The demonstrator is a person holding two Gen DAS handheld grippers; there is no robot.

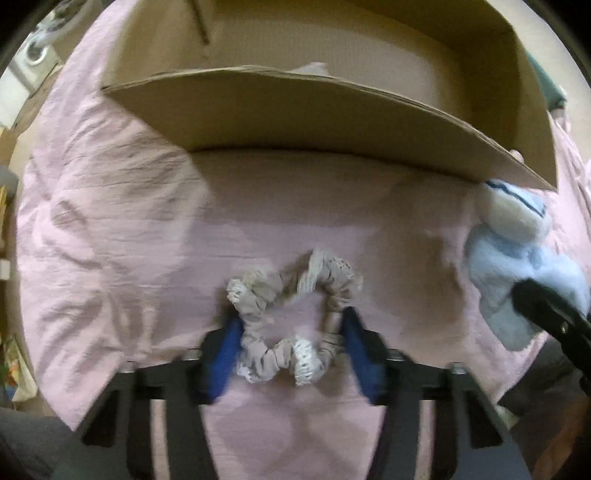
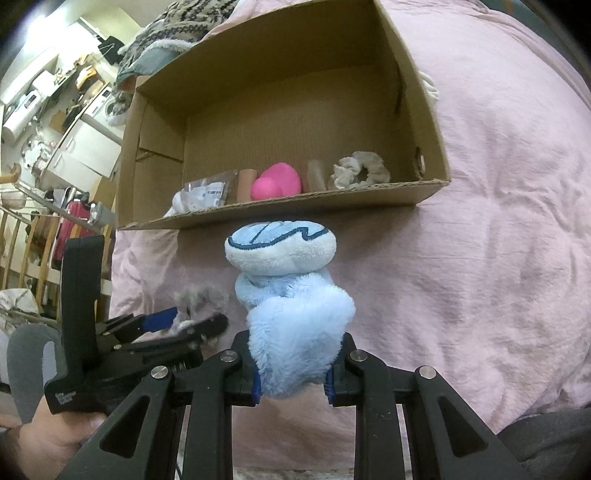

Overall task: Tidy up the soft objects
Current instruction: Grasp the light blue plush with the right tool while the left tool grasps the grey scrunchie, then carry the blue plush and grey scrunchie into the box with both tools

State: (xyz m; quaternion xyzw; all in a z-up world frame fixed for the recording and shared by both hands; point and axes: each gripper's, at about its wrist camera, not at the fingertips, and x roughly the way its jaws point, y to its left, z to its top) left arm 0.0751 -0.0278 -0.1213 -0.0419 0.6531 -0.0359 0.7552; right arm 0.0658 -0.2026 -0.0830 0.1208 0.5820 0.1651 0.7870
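A grey scrunchie lies on the pink bedcover between the blue pads of my left gripper; the jaws touch both its sides and hold it. The left gripper also shows in the right wrist view, with the scrunchie blurred. My right gripper is shut on a light-blue plush toy, also seen in the left wrist view. A cardboard box stands just beyond both.
Inside the box lie a pink soft object, a second grey scrunchie, two small rolls and a plastic packet. The pink bedcover is wrinkled. A knitted garment lies behind the box. Room clutter is at far left.
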